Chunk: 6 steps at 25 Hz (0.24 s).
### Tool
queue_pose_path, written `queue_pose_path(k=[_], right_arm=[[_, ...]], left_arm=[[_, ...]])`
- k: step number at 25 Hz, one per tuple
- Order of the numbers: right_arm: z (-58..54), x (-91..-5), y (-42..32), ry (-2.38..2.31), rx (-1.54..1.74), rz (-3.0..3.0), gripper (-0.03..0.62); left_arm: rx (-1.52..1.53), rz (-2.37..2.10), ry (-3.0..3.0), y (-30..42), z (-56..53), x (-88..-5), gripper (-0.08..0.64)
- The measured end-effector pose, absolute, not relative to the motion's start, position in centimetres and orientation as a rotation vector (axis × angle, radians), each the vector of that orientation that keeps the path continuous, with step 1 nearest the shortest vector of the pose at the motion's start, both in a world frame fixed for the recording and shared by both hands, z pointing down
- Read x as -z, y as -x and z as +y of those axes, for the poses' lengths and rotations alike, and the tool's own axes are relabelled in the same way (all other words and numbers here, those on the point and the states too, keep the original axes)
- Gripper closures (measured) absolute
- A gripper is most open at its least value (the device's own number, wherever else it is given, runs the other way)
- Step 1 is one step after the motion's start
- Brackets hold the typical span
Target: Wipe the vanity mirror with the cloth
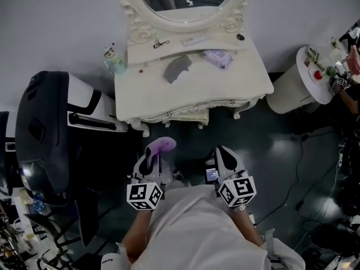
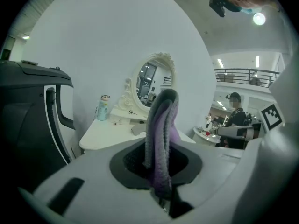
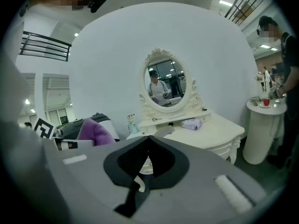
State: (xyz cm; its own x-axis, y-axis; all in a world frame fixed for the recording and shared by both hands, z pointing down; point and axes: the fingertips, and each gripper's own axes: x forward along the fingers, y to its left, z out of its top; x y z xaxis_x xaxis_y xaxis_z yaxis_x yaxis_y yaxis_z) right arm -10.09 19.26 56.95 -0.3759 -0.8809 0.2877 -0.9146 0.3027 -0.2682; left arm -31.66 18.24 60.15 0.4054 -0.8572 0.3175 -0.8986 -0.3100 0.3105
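Wiping looks not yet begun: the left tongs (image 2: 158, 169) clench the folded purple cloth (image 2: 162, 125), the right tongs (image 3: 148, 143) are closed empty, both well apart from the oval white-framed vanity mirror (image 1: 185, 1) above the cream tabletop (image 1: 225, 86).

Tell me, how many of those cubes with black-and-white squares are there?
2. One marker cube rides on the left gripper, which grips a purple cloth; the second cube rides on the right gripper. None seems hidden.
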Motion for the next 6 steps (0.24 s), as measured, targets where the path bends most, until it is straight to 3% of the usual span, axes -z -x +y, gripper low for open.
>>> queue_pose_path(k=[6], right_arm=[[26.7,-56.4,12.4,-1.694,-0.565,-2.407,0.584]], left_arm=[[-0.089,-1.392,-2.308,31.9,23.8,-59.1,0.503]])
